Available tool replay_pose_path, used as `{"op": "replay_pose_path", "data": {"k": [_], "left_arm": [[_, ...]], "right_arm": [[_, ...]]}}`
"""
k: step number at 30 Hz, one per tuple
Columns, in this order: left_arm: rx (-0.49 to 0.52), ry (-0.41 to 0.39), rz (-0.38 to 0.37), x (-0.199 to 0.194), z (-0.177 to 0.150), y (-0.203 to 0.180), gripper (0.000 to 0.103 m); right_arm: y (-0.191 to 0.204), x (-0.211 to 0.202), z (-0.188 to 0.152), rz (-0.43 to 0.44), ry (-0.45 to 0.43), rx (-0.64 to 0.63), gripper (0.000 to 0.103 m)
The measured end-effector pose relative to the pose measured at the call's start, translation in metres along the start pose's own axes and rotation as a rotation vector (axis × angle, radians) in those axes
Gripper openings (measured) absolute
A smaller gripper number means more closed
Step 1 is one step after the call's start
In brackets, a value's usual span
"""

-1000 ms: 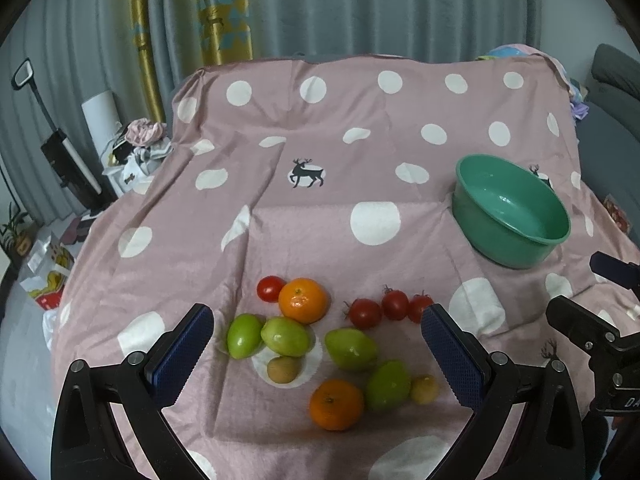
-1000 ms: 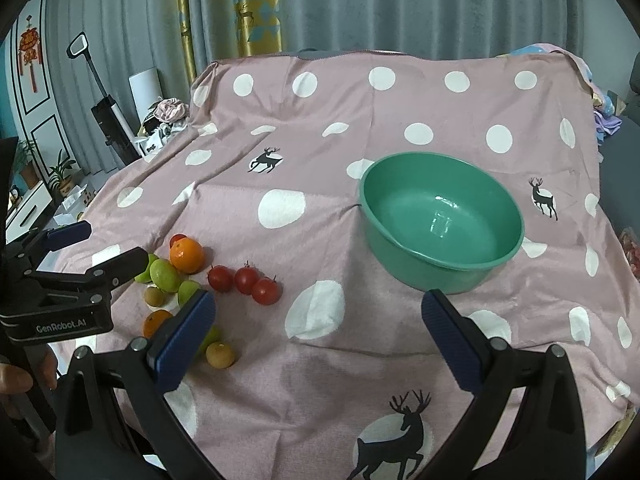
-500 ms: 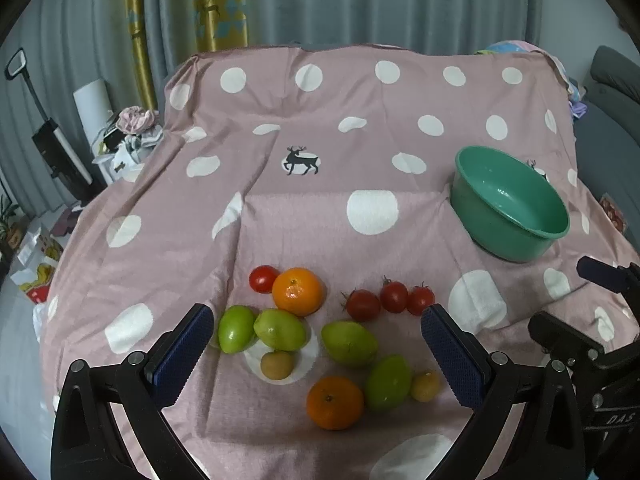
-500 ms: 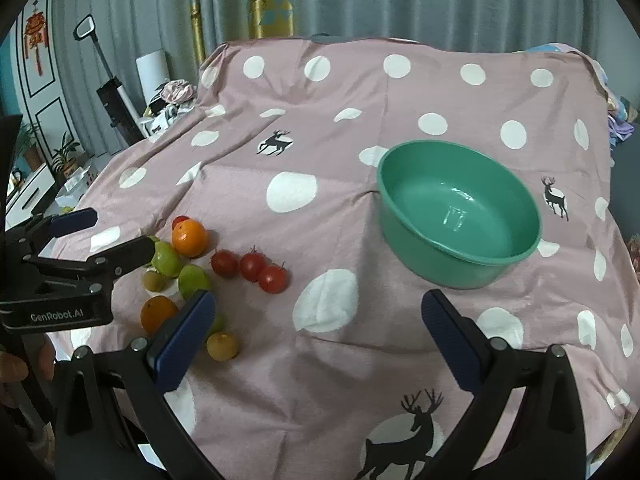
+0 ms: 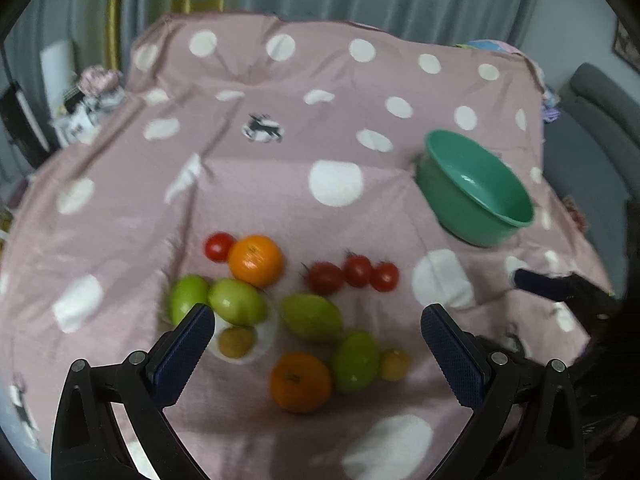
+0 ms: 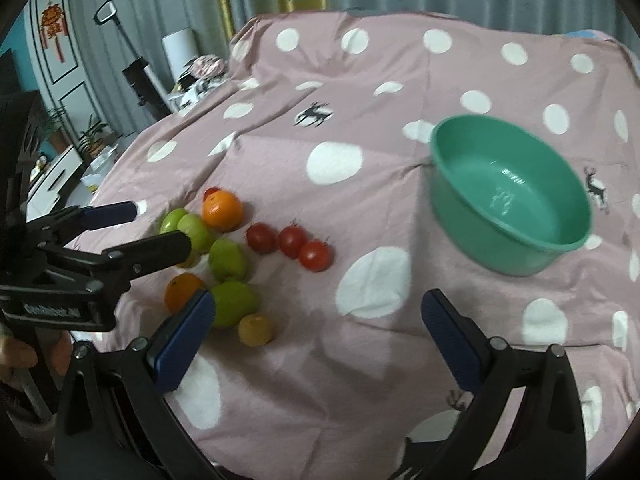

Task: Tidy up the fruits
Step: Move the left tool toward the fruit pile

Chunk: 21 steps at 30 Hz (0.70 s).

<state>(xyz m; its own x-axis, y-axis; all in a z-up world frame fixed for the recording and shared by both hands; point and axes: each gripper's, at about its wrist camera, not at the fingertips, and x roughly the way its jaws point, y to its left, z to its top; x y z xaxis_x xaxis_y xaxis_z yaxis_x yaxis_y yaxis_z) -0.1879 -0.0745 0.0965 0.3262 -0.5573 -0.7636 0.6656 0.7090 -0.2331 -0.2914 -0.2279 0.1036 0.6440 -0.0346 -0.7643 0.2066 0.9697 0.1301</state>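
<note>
Both black two-finger grippers with blue ribbed pads hover above the table with nothing between their fingers: the left gripper (image 5: 316,340) is spread wide over the near part of the fruit pile, and the right gripper (image 6: 318,328) is spread just as wide over bare cloth to the right of the pile. White lettering on the left gripper's body, seen from the right wrist view, is too blurred to read.

On the pink cloth with white dots and black deer prints (image 5: 280,200) the fruits lie in a loose cluster at near left. At its far edge a single red tomato (image 5: 218,246) touches a far orange (image 5: 255,260). To the right, three red tomatoes (image 5: 354,274) sit in a row. Nearer lie four green oval fruits (image 5: 236,302), a small brown round fruit (image 5: 237,342), a near orange (image 5: 300,382) and a small yellow fruit (image 5: 394,364). An empty green plastic bowl (image 6: 510,196) stands well apart, to the far right.
</note>
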Motion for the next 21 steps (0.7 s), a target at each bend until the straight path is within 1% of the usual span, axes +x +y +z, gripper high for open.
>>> {"op": "replay_pose_path", "data": {"k": [1,4,5,8,9,10,11,13,16,18,21], "left_arm": [[-0.011,0.009,-0.027,0.001,-0.002,0.004,0.103],[-0.019,0.021,-0.068,0.001,-0.006,0.008,0.103],[-0.016,0.027,-0.087,0.001,-0.009,0.009,0.103],[0.001,0.043,-0.127,0.004,-0.014,0.008,0.098],[0.006,0.046,-0.14,0.005,-0.016,0.008,0.095],[0.011,0.055,-0.163,0.006,-0.018,0.007,0.088],[0.014,0.062,-0.181,0.006,-0.02,0.007,0.084],[0.016,0.084,-0.229,0.01,-0.024,0.006,0.072],[0.022,0.108,-0.277,0.013,-0.027,0.004,0.062],[0.031,0.115,-0.279,0.015,-0.027,0.002,0.06],[0.045,0.124,-0.275,0.018,-0.023,-0.001,0.056]], "right_arm": [[0.001,0.003,-0.002,0.011,0.01,-0.008,0.102],[0.004,0.01,-0.008,0.055,0.043,-0.021,0.097],[0.006,0.013,-0.009,0.067,0.051,-0.025,0.094],[0.009,0.022,-0.015,0.114,0.08,-0.038,0.085],[0.009,0.026,-0.017,0.125,0.092,-0.045,0.082],[0.011,0.029,-0.018,0.144,0.098,-0.049,0.08],[0.013,0.031,-0.02,0.166,0.103,-0.055,0.078],[0.018,0.035,-0.022,0.202,0.113,-0.079,0.076],[0.026,0.042,-0.026,0.229,0.138,-0.133,0.067],[0.026,0.046,-0.027,0.24,0.156,-0.138,0.058],[0.026,0.051,-0.024,0.269,0.154,-0.125,0.053]]}}
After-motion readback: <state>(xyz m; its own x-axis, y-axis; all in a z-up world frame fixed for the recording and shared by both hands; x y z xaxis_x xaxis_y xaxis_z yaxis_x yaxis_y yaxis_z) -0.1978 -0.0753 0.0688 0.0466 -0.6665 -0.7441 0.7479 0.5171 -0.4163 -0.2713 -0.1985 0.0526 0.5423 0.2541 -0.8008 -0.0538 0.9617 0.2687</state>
